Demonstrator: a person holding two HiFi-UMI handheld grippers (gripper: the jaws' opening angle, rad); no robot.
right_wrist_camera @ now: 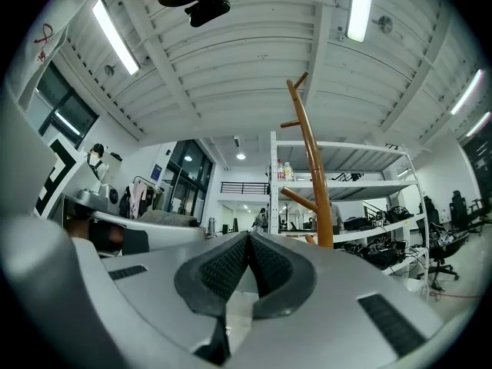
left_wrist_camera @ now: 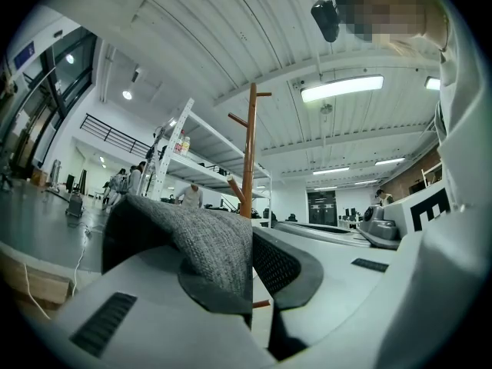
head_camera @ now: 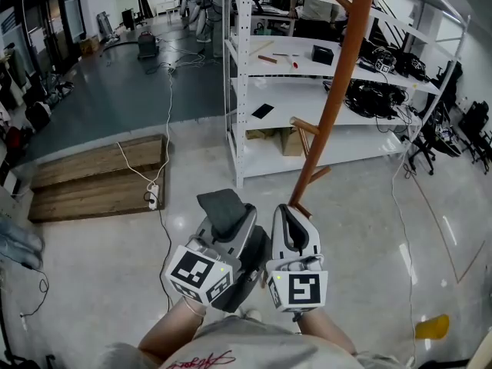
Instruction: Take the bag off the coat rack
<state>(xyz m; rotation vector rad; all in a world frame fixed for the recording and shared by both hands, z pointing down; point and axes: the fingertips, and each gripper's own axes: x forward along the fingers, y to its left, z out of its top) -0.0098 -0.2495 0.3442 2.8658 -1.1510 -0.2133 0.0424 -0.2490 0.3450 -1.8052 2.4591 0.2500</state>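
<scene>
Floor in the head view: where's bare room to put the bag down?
Bare floor right of the rack, toward the yellow object; also this side of the planks. Crowded: the shelves, and the cable beside the planks.

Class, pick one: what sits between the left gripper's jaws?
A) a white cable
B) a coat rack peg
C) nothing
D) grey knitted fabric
D: its own view shows the left gripper shut on grey knitted fabric.
</scene>
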